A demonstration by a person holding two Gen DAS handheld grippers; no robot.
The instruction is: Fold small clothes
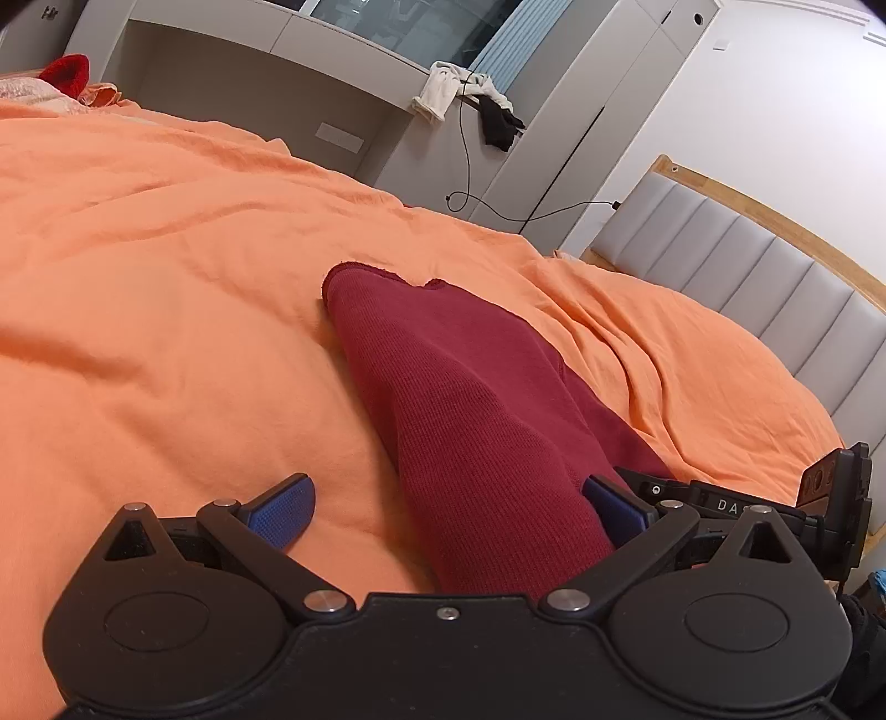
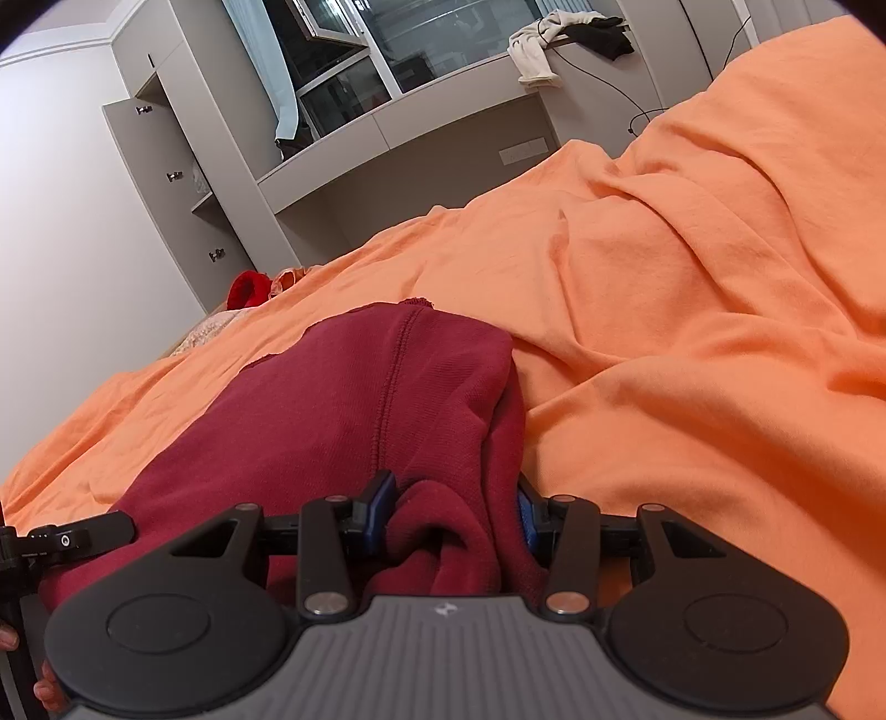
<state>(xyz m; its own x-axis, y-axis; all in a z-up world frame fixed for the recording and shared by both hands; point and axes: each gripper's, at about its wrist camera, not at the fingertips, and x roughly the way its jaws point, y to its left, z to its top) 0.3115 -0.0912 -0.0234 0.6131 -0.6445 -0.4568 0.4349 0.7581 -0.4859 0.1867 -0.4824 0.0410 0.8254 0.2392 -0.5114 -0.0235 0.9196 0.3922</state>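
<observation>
One maroon garment lies on one bed under one orange sheet. Two grippers: left, right. One red item at the far edge. Two cloths on the ledge: one white, one black. One cable.

It was a home bedroom: a bed with orange sheet, padded headboard at two o'clock, built-in wardrobe.

orange bedsheet, grey headboard, white cloth on cabinet shelf
</observation>
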